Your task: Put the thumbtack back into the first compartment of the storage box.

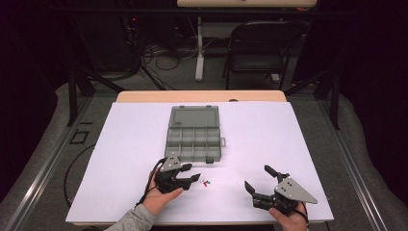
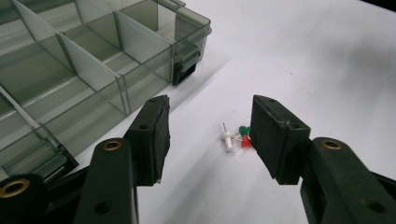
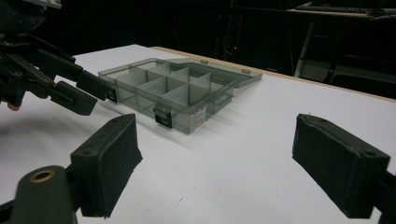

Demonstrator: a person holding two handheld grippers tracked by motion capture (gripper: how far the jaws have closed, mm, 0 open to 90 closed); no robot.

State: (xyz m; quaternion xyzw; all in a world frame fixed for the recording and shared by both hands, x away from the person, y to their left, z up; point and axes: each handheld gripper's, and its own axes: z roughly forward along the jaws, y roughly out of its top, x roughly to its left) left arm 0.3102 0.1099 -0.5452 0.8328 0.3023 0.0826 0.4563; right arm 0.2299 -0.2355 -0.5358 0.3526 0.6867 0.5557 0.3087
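Pushpins on table, near organizer box's near-right corner, between spread left tongs, untouched; colours clear in left gripper view. Right tongs spread, empty, further right.

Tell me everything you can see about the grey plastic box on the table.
The box is smoky grey, see-through plastic. It lies flat on the white table, open, with its lid folded back flat on the far side. Thin dividers split it into compartments, and those in view look empty. Dark latches sit on its near wall. It stands just beyond the left tool, which does not touch it.
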